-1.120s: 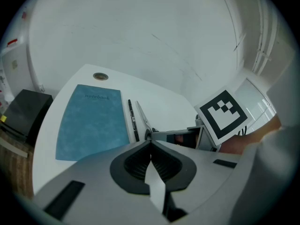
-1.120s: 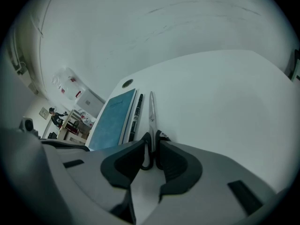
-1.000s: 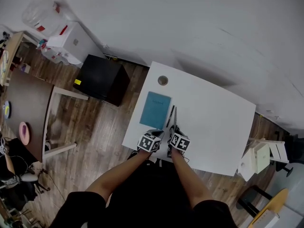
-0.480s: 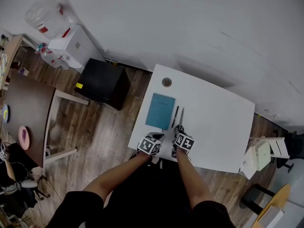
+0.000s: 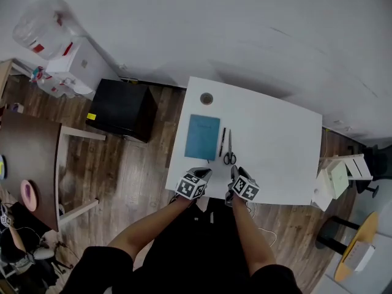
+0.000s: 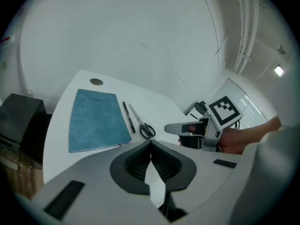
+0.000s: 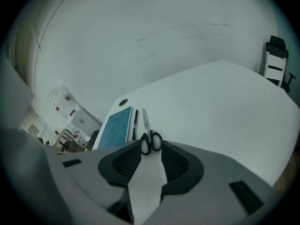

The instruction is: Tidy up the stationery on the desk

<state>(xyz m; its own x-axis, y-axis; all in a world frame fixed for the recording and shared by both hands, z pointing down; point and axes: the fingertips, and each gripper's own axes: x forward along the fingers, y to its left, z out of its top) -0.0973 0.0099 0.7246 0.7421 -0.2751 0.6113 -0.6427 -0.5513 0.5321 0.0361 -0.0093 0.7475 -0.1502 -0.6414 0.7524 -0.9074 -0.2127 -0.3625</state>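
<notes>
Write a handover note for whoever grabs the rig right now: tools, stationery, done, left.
Left tool: shut, empty, near the front edge of the desk.
Right tool: jaws slightly apart, empty, just short of the scissors, not touching them.
Stationery: blue notebook, black pen and scissors lie side by side, parallel, on the desk's left half. The notebook is leftmost, the scissors rightmost.
Done: all three look lined up.
Left: probably only pulling both tools clear. I see no other loose stationery on the desk.
</notes>
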